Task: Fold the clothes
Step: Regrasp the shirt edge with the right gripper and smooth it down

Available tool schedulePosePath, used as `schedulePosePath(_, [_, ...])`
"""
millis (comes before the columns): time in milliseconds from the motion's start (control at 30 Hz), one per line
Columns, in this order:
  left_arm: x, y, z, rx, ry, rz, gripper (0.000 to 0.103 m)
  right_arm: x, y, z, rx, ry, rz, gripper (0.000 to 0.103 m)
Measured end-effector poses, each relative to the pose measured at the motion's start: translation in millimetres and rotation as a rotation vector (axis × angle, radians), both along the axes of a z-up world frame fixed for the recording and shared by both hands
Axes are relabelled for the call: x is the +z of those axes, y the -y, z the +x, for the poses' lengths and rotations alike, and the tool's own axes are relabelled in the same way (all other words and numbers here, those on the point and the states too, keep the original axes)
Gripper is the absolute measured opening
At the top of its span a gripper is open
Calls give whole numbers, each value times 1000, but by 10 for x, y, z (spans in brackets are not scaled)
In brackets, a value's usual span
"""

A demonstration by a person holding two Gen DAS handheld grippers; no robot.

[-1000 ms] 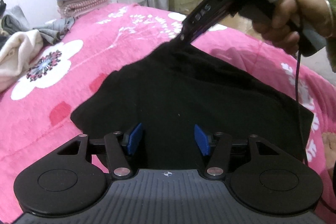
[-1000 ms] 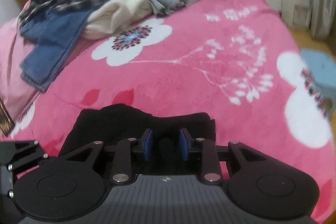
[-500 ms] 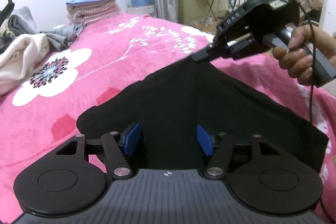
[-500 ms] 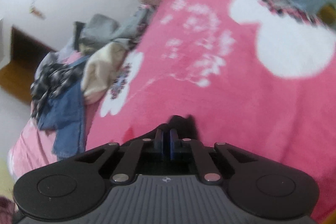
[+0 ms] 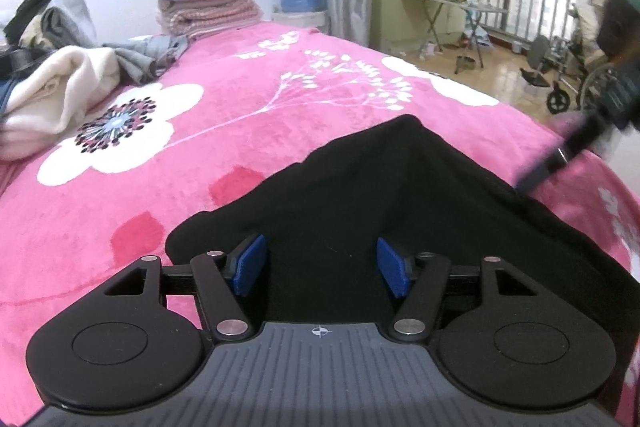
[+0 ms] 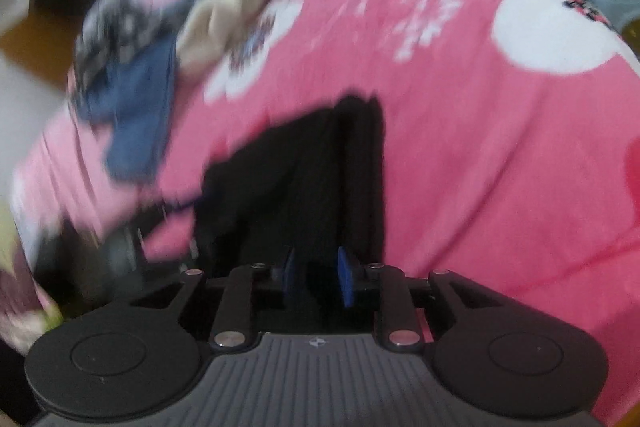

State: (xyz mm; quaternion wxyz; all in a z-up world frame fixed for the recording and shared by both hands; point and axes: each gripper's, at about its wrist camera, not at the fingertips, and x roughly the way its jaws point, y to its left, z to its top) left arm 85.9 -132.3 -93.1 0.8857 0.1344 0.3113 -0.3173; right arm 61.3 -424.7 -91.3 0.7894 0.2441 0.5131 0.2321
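- On the pink flowered blanket (image 5: 280, 131): black garment (image 5: 400, 211), spread low across the near part of the bed, one fold of it humped up towards the middle.
- Left gripper (image 5: 318, 269): blue pads spread wide over the near edge of the cloth, nothing pinched between them, opening a touch more.
- Right gripper (image 6: 316, 277): pads a narrow gap apart and opening, dark cloth running up between them; no firm pinch to be made out, though heavy blur leaves some doubt.
- Same right gripper seen from the left wrist view at the far right, tip down at the garment's right-hand edge.
- Off to the far left: heap of unfolded clothes (image 5: 60, 79), well apart from the black piece; behind it, stack of folded laundry (image 5: 208, 7) at the head of the bed.
- Step in hand, by judgement: letting go after laying one side of the garment over, early to middle of this one fold.
- Next move probably calls for: fresh grips on two edges or corners, pads pressed on a single layer only, then an even carry across so the edges meet without dragging the blanket.
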Motion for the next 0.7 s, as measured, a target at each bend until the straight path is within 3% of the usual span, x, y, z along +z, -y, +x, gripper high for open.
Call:
schedulePosePath(67, [-2, -3, 3, 12, 5, 5, 62, -3, -98, -78, 45, 10, -58, 23])
schedulePosePath(167, [12, -6, 7, 25, 13, 10, 62, 19, -105, -170, 36, 29, -84, 5])
schedulePosePath(267, [8, -12, 22, 32, 20, 21, 62, 16, 57, -283, -44, 41, 0, 5])
schedulePosePath(433, [-31, -31, 64, 49, 13, 30, 62, -202, 306, -358, -194, -35, 101, 5])
schedulePosePath(533, [-19, -44, 60, 53, 16, 28, 62, -142, 380, -397, -227, -28, 99, 7])
schedulePosePath(700, [-20, -25, 66, 58, 24, 29, 63, 157, 41, -245, -55, 130, -21, 7])
